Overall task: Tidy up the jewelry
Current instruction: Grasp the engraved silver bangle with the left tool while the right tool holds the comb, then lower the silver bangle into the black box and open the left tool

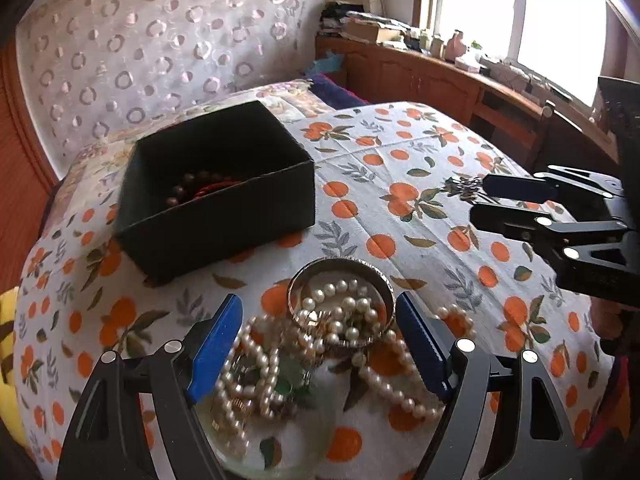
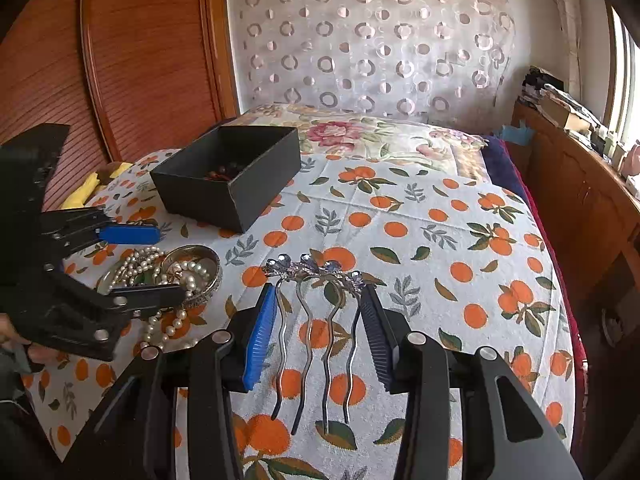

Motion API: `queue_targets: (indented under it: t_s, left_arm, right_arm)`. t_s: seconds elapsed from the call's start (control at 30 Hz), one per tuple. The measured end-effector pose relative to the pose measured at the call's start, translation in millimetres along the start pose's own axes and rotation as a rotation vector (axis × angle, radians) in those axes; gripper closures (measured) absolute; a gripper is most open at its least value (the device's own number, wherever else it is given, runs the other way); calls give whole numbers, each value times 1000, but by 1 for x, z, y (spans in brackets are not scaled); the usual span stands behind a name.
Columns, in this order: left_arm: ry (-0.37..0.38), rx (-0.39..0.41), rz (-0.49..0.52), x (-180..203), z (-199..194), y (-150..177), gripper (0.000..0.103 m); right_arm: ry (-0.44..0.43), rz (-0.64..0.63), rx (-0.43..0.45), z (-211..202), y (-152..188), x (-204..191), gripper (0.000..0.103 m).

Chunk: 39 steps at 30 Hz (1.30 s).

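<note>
The left gripper [image 1: 320, 344] hangs over a tangle of pearl necklaces [image 1: 260, 368] on the orange-print bedspread [image 1: 400, 168], its blue fingers [image 1: 216, 344] spread wide on either side of a metal bangle [image 1: 342, 276], with no contact visible. Behind sits an open black box [image 1: 224, 216] with dark beads [image 1: 192, 184] inside. At the right edge, the right gripper [image 1: 478, 198] holds a hair comb [image 1: 464, 188].
</note>
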<state>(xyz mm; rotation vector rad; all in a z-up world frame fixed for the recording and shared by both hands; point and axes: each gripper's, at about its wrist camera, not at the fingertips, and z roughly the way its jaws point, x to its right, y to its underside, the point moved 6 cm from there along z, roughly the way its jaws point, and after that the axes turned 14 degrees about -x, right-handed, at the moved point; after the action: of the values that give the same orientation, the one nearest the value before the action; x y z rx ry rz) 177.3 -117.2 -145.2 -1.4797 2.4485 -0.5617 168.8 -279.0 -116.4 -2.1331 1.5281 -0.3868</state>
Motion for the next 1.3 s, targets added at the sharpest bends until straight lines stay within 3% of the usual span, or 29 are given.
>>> queue_targets:
  t_s: [0.4,0.47,0.5,0.6,0.87,1.3]
  left_arm:
    - [29,-30,36,11,12,-6,26]
    - [30,-32,29,8,12,-6,32]
    - [40,-35,29,7,12,-6,43]
    - [48,-31,22,5,9,-6,45]
    - [47,65,-21,-13,-23,-21,45]
    - [20,153,-81,-52,-56,-55,45]
  right_arm:
    - [-10,2,-6,1,5,1,57]
    - [-11,0,-6,1,5,0,57]
    - [-12,0,-7,1,5,0,57]
    - [-13,-4,-9,2,6,-2,57]
    - [-18,-8,6,1,-3,-6,57]
    - [-27,-27,32,-1,-24,-16,57]
